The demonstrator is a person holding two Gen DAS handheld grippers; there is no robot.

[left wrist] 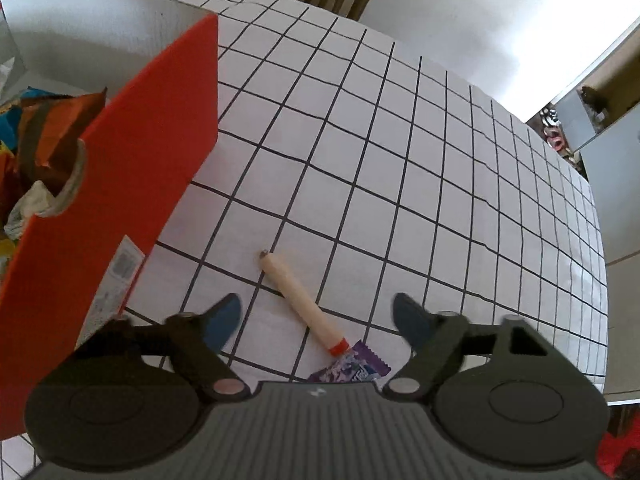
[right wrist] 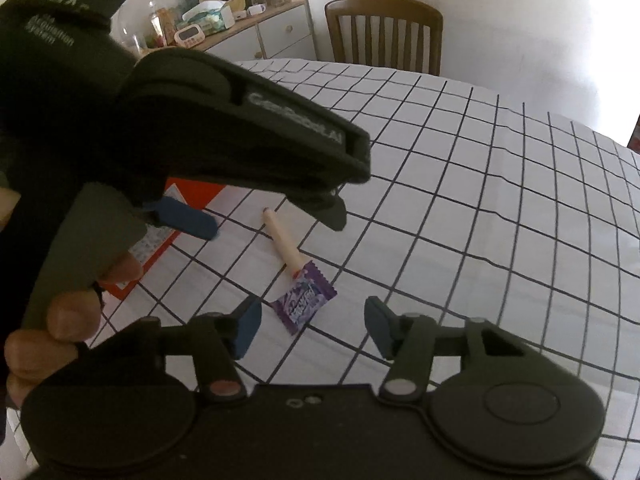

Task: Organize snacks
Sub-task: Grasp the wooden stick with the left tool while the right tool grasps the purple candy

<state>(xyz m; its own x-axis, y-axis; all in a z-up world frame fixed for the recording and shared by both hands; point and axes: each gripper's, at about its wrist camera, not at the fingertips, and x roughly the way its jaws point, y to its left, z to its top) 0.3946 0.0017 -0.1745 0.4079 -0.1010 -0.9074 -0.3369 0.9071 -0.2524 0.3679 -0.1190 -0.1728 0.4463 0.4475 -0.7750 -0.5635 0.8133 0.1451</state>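
A cream sausage stick with a red end (left wrist: 301, 299) lies on the checked tablecloth, also in the right wrist view (right wrist: 281, 243). A purple candy packet (left wrist: 352, 366) touches its red end (right wrist: 305, 297). My left gripper (left wrist: 318, 322) is open and empty, hovering above the stick with a finger on either side. It also shows in the right wrist view (right wrist: 276, 220), above the stick. My right gripper (right wrist: 312, 326) is open and empty, just in front of the purple packet. An orange box (left wrist: 120, 184) on the left holds several snack bags (left wrist: 44, 136).
The checked tablecloth (left wrist: 440, 180) stretches far and right. A wooden chair (right wrist: 384, 34) stands at the table's far side. A sideboard with jars and boxes (right wrist: 224, 20) is behind. The box's orange wall is close to my left fingers.
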